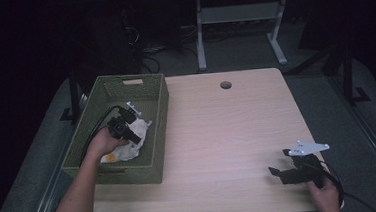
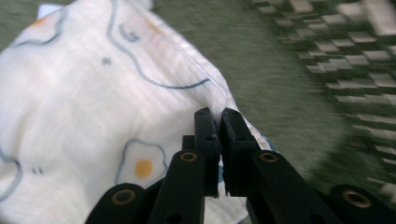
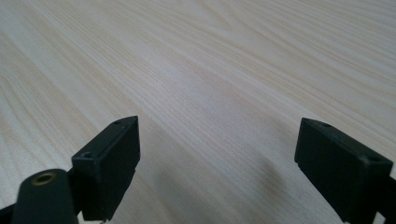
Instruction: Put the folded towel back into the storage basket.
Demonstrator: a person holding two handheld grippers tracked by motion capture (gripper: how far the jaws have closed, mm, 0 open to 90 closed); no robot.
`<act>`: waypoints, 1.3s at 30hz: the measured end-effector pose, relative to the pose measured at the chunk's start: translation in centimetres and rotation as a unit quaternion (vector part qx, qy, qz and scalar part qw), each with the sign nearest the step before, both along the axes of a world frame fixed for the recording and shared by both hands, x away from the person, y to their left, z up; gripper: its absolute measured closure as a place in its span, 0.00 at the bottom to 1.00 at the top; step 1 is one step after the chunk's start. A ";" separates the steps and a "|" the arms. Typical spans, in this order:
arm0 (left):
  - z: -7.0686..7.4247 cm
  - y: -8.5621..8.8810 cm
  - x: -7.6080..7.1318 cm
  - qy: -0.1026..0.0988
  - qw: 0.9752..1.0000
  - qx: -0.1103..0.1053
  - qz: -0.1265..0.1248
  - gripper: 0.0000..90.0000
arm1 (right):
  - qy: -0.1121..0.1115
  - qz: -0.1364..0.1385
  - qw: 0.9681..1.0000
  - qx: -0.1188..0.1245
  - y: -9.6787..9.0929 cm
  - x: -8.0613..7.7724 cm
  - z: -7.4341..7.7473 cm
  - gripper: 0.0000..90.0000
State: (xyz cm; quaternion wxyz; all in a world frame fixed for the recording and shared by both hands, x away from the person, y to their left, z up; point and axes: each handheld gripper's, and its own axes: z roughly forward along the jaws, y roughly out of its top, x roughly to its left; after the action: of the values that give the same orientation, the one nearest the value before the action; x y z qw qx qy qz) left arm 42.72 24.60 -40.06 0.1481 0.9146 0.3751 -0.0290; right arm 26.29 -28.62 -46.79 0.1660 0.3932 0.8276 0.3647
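High view: the green woven basket (image 1: 156,100) sits at the left edge of the wooden table (image 1: 228,133). Inside the basket lies a white cloth printed with fried eggs (image 1: 128,145), and the left gripper (image 1: 133,126) reaches into the basket onto it. Left gripper view: the jaws are clenched on a fold at the cloth's edge. Right gripper (image 1: 279,166), far right of the basket, hovers over bare table, jaws spread wide, grasping nothing.
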 end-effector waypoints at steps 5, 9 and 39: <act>0.1 0.5 0.1 -0.004 1.000 0.007 0.017 0.79 | 0.000 0.000 1.000 -0.002 0.1 -0.1 0.0 0.15; 0.2 1.6 0.5 -0.033 0.997 0.036 0.055 0.83 | 0.000 0.003 1.000 -0.004 0.2 0.0 0.0 0.15; 1.1 2.6 0.5 -0.073 0.990 0.048 0.108 0.83 | -0.003 0.005 1.000 -0.006 0.3 0.3 0.2 0.15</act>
State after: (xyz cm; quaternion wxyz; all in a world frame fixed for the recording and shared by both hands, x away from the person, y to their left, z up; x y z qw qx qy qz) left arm 43.25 27.24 -39.00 0.1334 0.8745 0.4607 0.0719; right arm 26.56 -28.29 -46.64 0.1695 0.3871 0.8311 0.3616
